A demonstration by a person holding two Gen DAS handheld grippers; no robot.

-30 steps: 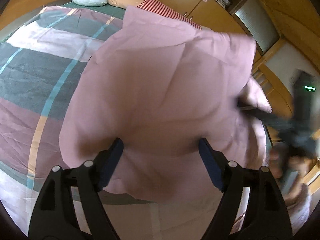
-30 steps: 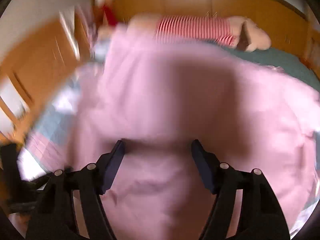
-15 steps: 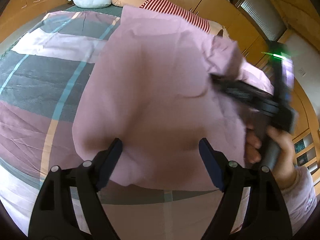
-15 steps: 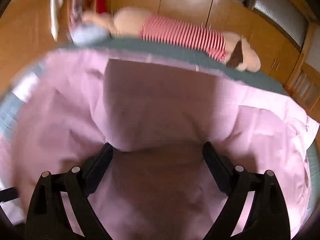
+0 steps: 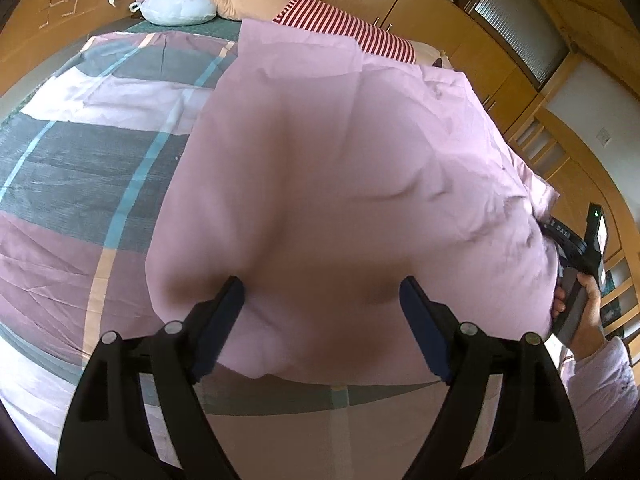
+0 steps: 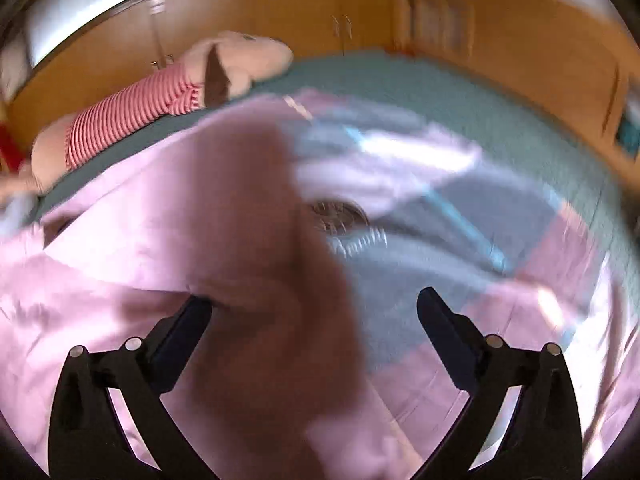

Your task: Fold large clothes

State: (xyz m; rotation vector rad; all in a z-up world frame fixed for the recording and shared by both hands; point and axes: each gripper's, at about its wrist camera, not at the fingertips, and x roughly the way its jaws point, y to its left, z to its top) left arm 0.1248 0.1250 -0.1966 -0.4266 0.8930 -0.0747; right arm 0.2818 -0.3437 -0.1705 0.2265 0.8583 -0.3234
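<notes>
We've got the pink garment [image 5: 340, 184] spread on the bed [image 5: 80, 168]. Our left gripper [image 5: 322, 312] stands wide, holding nothing; our right gripper [image 6: 314, 316] is opening, cloth lying loose between its jaws.

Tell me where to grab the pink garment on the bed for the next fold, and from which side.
Probably the near hem of the pink garment, approached from the foot of the bed. That edge bulges loosely off the bedspread right between the left gripper fingers, so there is fabric to pinch. The right gripper is opening, its jaws straddling the garment's side edge.
</notes>
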